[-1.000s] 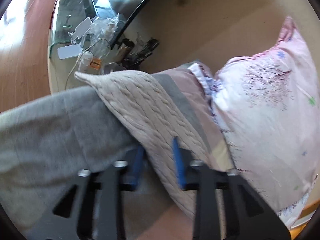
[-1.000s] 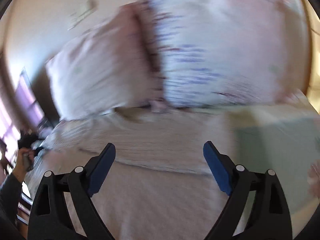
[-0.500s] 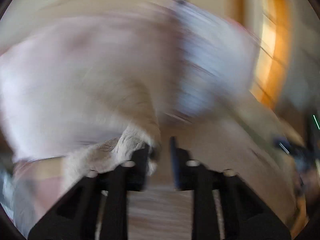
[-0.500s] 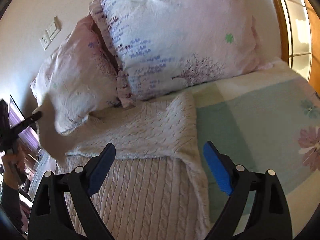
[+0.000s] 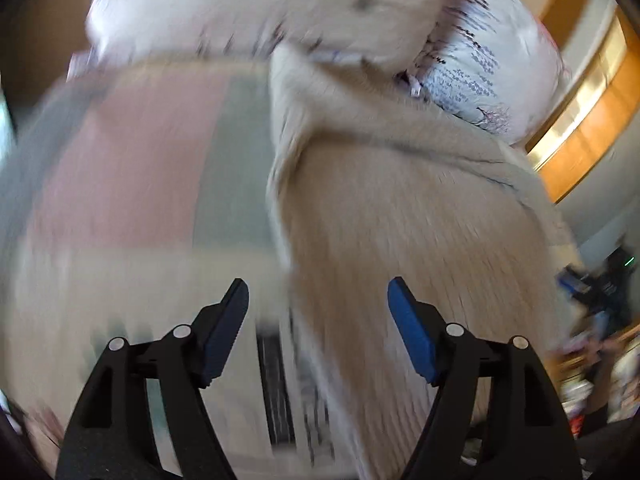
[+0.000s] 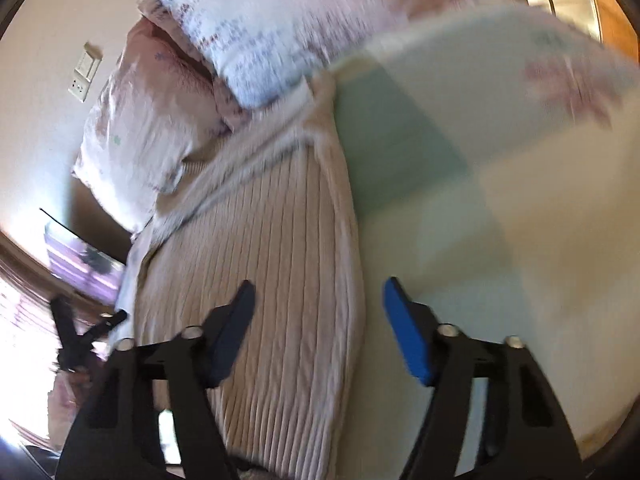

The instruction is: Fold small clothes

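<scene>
A beige cable-knit sweater (image 5: 420,216) lies flat on the bed, its upper part folded over near the pillows. My left gripper (image 5: 318,300) is open and empty, hovering above the sweater's left edge. The sweater also shows in the right wrist view (image 6: 272,280). My right gripper (image 6: 318,304) is open and empty, above the sweater's right edge. The left gripper (image 6: 80,336) shows small at the far left of the right wrist view. Both views are blurred by motion.
Two floral pillows (image 6: 256,28) (image 6: 148,120) lean on the wall at the bed's head. The patchwork bedspread (image 6: 460,160) in green, pink and cream covers the bed. A wooden window frame (image 5: 592,100) stands on the right. Clutter (image 5: 600,292) sits beside the bed.
My left gripper let go of the sweater, opened, and swung round over the bed. My right gripper stayed open and moved closer to the sweater's right edge.
</scene>
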A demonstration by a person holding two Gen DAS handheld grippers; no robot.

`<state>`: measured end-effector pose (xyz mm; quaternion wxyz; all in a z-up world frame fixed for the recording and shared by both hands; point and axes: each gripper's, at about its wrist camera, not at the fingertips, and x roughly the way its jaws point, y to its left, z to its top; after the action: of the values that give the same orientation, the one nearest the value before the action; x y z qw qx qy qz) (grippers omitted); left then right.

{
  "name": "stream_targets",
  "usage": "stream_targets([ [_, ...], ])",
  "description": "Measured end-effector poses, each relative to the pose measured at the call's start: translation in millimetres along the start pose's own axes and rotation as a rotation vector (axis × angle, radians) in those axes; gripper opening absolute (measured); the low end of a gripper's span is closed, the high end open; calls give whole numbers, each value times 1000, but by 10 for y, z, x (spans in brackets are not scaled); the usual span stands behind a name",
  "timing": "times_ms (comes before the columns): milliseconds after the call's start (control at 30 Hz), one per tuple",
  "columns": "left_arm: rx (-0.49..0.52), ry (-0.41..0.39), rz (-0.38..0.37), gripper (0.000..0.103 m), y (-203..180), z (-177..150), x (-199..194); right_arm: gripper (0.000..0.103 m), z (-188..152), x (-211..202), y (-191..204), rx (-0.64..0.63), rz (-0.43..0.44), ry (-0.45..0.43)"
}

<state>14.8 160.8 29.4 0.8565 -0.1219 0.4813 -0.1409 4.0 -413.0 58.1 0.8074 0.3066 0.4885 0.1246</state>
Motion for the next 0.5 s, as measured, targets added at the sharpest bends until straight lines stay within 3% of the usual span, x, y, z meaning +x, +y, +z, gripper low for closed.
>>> stream_targets([
  [67,-21,-16,-37,69,18,-230,-76,54,-128,-58,11,3,20,10],
  [133,-6,-9,-42,52,-59,-348,-125,44,-265,-59,-2,39,89,60],
  [200,-14,20,-124,39,-143,-512,-156,30,-424,-19,-18,74,166,112],
  [300,2,21,-143,37,-255,-777,-195,21,-560,39,12,87,226,137],
  [367,-3,18,-149,32,-303,-833,-202,15,-584,81,59,82,248,139],
  [433,-28,34,-174,10,-297,-831,-176,9,-556,105,130,75,277,127],
  [500,-45,42,-207,8,-303,-791,-128,7,-432,65,220,60,318,86],
])
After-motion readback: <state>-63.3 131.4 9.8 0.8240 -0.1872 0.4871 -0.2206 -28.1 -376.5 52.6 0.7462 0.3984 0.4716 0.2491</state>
